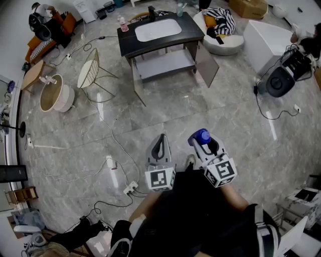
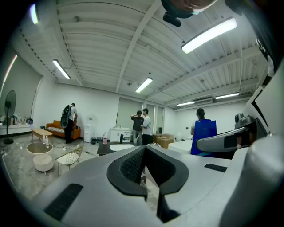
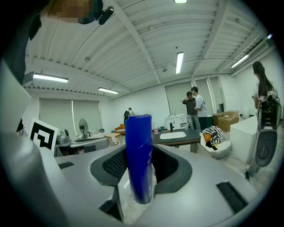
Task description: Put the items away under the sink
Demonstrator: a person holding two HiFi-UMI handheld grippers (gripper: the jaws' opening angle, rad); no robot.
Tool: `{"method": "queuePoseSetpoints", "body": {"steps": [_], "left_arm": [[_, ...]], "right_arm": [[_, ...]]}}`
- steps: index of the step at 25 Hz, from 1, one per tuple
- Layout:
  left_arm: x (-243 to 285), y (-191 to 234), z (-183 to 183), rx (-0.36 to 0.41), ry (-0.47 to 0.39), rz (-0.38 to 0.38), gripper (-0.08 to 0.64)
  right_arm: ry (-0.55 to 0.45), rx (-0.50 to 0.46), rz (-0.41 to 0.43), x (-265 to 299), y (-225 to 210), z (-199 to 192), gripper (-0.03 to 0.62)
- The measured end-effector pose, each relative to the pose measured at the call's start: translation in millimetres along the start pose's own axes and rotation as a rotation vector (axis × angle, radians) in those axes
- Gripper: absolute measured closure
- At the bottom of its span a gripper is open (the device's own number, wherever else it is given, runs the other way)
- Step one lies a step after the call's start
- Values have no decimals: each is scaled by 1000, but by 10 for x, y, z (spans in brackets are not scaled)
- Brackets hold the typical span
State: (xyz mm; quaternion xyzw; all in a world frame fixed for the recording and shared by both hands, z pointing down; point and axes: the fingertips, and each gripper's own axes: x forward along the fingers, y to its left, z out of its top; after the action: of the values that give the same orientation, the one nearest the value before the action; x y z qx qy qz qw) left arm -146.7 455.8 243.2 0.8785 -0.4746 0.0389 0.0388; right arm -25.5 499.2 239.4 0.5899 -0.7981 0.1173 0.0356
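Head view: We find the person standing well apart from the sink vanity (image 1: 128,42), whose two doors hang open. The shelf under the basin (image 1: 165,64) looks bare. A pink bottle (image 1: 122,23) and a pale green bottle (image 1: 179,9) stand on the dark counter beside the white basin. The left gripper (image 1: 159,150) and right gripper (image 1: 203,143) are held low and close to the body. A blue cap shows at the tip of the right one. A power strip (image 1: 131,188) and its cables lie on the floor between the person and the vanity.

Left gripper view: We record the jaws brought together at their tips with nothing between them. The vanity shows far off beyond them.

Right gripper view: The jaws are clamped on a blue bottle (image 3: 139,159), which stands upright between the pads. The sink (image 3: 174,135) lies well beyond it.

Assessment: We judge the task to be at an early stage. Nothing can be seen stored under the sink. The blue bottle has been picked up but has yet to be carried across and set on the shelf. The two counter bottles probably remain to be put away, and the cables call for care on the way
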Motion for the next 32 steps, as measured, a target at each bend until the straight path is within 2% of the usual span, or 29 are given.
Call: {"method": "queuePoseSetpoints", "body": {"steps": [11,22,32], "left_arm": [[73,-106,31,-10,-16,26,545],[312,-532,-34,6,-9,66,545],[658,-652,-159,-8,22,88,545]], "right_arm": [[-25,15,5,-82,-219,46,436],[-21,21,67,-231,-686,-16,436],[17,27,74,27,-1125,-167,436]]}}
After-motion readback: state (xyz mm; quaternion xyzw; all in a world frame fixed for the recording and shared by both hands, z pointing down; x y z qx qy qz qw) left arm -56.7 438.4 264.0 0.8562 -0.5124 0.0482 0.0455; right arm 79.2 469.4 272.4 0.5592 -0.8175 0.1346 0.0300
